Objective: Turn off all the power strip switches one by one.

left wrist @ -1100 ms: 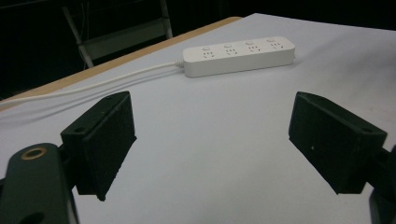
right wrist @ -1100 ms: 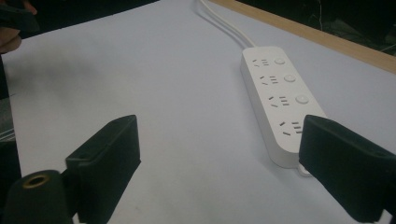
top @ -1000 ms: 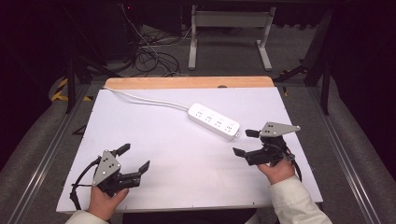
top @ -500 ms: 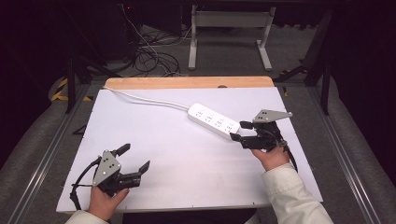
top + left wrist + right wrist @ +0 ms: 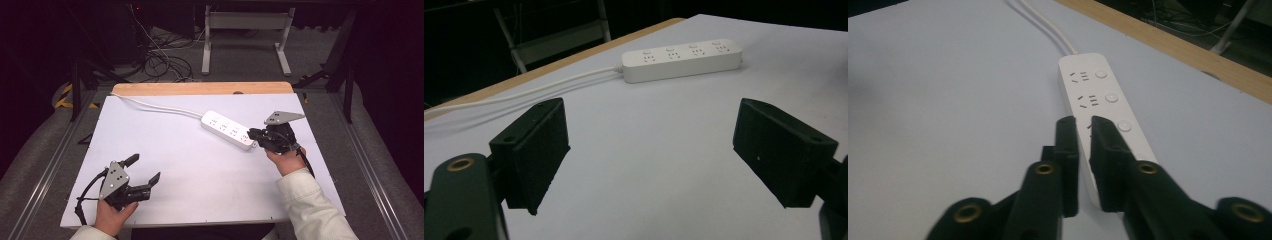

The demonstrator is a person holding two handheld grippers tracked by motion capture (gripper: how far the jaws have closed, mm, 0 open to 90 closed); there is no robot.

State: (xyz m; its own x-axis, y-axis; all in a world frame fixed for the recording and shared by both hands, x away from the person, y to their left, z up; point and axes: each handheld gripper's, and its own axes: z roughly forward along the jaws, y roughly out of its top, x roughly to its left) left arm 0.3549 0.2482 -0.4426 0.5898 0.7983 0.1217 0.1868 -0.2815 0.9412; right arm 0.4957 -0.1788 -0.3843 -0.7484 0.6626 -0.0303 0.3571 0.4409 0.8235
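A white power strip (image 5: 227, 129) (image 5: 681, 59) (image 5: 1098, 95) lies at the back right of the white tabletop (image 5: 200, 180), and its white cord (image 5: 155, 106) runs off toward the back left corner. My right gripper (image 5: 253, 134) (image 5: 1082, 122) hovers over the strip's near right end. Its jaws have just been closing and now stand shut, with a thin slit and nothing between them. My left gripper (image 5: 144, 169) (image 5: 649, 130) rests open near the front left edge, well short of the strip, its jaws wide apart over bare table.
A wooden strip (image 5: 200, 88) borders the table's far edge. Beyond it on the dark floor are tangled cables (image 5: 160, 62) and a metal stand (image 5: 245, 40). Metal rails (image 5: 372, 170) run along both table sides.
The right gripper has moved left and away from me to the strip's end, and its jaws went from wide open to shut. The left gripper has stayed put.
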